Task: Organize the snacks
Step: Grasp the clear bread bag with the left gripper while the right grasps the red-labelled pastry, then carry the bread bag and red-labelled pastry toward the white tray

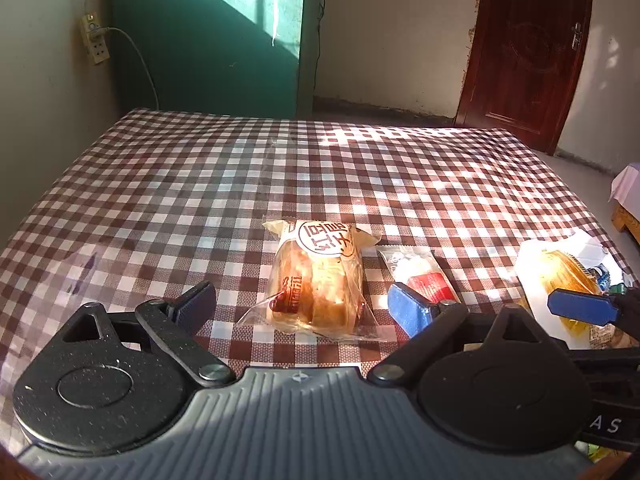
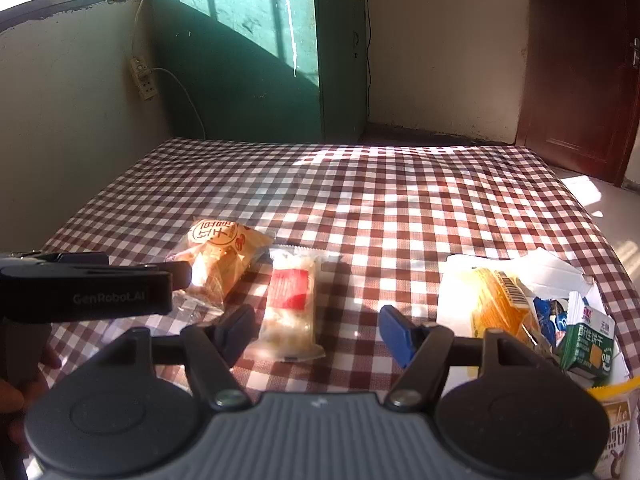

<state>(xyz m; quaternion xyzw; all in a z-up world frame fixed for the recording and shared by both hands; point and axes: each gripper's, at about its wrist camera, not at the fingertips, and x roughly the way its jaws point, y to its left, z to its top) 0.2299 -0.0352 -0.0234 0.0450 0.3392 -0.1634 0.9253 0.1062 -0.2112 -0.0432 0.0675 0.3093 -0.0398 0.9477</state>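
A wrapped bread roll (image 1: 316, 276) with a round brown label lies on the checked tablecloth (image 1: 180, 184). My left gripper (image 1: 302, 306) stands open around its near end, pads clear of the wrapper. To the right lies a clear packet with a red label (image 1: 420, 276). In the right wrist view that packet (image 2: 290, 308) lies between the fingers of my right gripper (image 2: 316, 330), which is open and not touching it. The bread roll (image 2: 220, 256) shows further left, with the left gripper (image 2: 180, 274) seen from the side.
A pile of snacks sits at the right table edge: a yellow pack on a white bag (image 2: 496, 300), a blue packet (image 2: 548, 316), a green biscuit box (image 2: 588, 340). A green cabinet (image 2: 256, 60) and a brown door (image 1: 528, 52) stand beyond the table.
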